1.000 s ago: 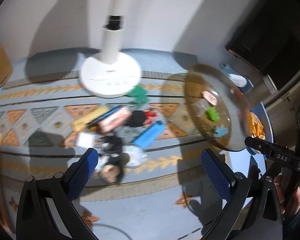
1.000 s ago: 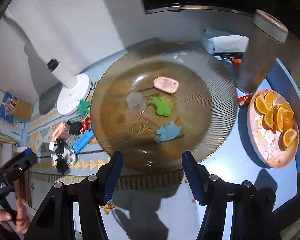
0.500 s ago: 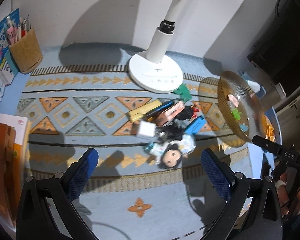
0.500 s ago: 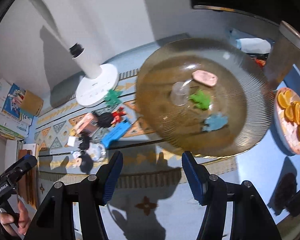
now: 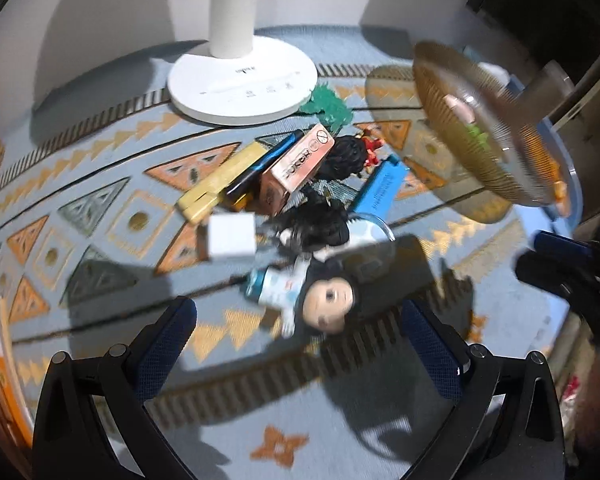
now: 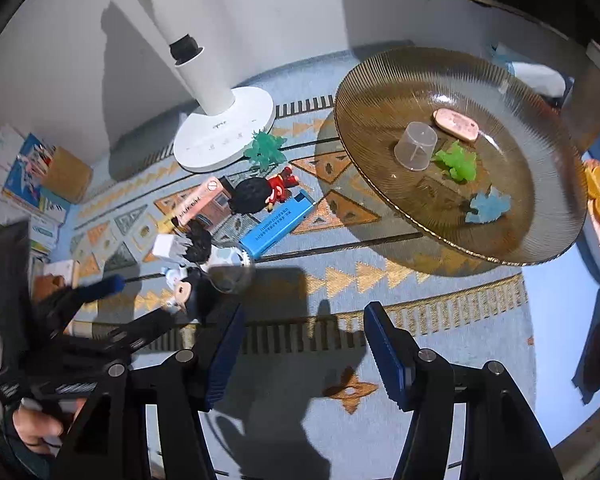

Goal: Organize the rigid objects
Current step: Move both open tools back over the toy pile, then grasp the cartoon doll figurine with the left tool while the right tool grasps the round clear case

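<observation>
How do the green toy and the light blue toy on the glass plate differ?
The green toy is bright green and lies beside the clear cup; the blue toy is pale blue and lies apart, nearer the rim of the plate. Both are small, spiky-edged figures resting inside the plate.

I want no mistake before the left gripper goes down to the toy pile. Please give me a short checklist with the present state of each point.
1. Left gripper open and empty: ok.
2. Right gripper open and empty: ok.
3. Black-haired doll figure between the left fingers' line: ok, it lies just ahead.
4. Doll free of neighbours: not ok; the small black figure and clear round lid crowd it.
5. Space in the ribbed amber glass plate: ok; only a clear cup, pink piece, green and blue toys inside.
6. Sharp left view: not ok, blurred.
</observation>
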`<state>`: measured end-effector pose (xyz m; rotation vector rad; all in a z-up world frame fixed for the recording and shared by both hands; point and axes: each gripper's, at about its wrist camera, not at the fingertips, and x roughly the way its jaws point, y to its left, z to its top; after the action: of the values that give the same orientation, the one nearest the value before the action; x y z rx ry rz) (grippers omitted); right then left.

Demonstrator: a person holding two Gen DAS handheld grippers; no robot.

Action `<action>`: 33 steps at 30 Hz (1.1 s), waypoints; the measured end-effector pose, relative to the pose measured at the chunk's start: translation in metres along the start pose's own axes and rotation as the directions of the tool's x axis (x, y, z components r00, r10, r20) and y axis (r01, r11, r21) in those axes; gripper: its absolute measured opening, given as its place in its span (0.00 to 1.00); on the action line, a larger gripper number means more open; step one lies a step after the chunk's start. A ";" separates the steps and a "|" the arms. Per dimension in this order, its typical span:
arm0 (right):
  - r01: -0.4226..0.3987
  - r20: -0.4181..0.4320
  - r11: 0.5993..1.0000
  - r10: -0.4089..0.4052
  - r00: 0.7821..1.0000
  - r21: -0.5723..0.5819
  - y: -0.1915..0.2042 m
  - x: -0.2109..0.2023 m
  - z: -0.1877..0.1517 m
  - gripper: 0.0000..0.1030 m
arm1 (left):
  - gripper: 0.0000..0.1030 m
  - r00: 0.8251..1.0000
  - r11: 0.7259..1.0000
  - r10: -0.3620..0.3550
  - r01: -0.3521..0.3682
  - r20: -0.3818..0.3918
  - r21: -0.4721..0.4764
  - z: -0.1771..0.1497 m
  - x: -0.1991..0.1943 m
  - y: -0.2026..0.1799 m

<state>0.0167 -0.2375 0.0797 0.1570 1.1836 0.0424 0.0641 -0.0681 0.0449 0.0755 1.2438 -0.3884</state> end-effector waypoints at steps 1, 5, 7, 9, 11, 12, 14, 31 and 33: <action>0.018 0.003 1.000 -0.018 1.000 -0.015 0.001 0.001 0.000 0.58 | 0.98 0.999 0.999 0.032 -0.032 -0.012 -0.009 0.003 0.007 -0.002; 0.048 -0.001 0.996 -0.048 0.999 -0.071 0.004 0.011 0.002 0.58 | 0.99 0.995 0.994 0.094 -0.096 -0.032 -0.052 0.005 0.023 0.003; 0.026 -0.032 0.995 -0.030 0.999 -0.095 0.006 0.023 0.005 0.58 | 0.99 0.996 0.995 0.080 -0.083 -0.045 -0.058 0.003 0.025 0.006; -0.009 -0.068 0.993 0.001 0.998 -0.114 0.011 0.036 0.008 0.58 | 0.99 0.996 0.995 0.070 -0.074 -0.053 -0.071 -0.001 0.023 0.012; -0.062 -0.103 0.991 0.050 0.993 -0.118 0.015 0.049 0.011 0.58 | 0.99 0.995 0.993 0.077 -0.082 -0.059 -0.082 -0.006 0.019 0.021; -0.084 -0.116 0.990 0.071 0.991 -0.116 0.017 0.054 0.012 0.58 | 0.99 0.994 0.991 0.094 -0.099 -0.059 -0.095 -0.010 0.015 0.029; -0.117 -0.143 0.986 0.100 0.985 -0.117 0.024 0.066 0.015 0.58 | 0.99 0.990 0.984 0.121 -0.129 -0.066 -0.124 -0.016 0.009 0.044; -0.306 -0.256 0.929 0.251 0.933 -0.206 0.083 0.100 0.013 0.58 | 0.98 0.997 0.971 0.070 -0.075 -0.031 -0.229 -0.043 -0.029 0.092; -0.371 -0.293 0.906 0.305 0.906 -0.203 0.088 0.098 0.004 0.58 | 0.98 0.998 0.969 0.049 -0.054 -0.028 -0.240 -0.039 -0.026 0.095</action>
<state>0.0616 -0.1393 0.0041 0.1326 1.3847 0.5381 0.0531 0.0370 0.0424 -0.0955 1.2997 -0.1898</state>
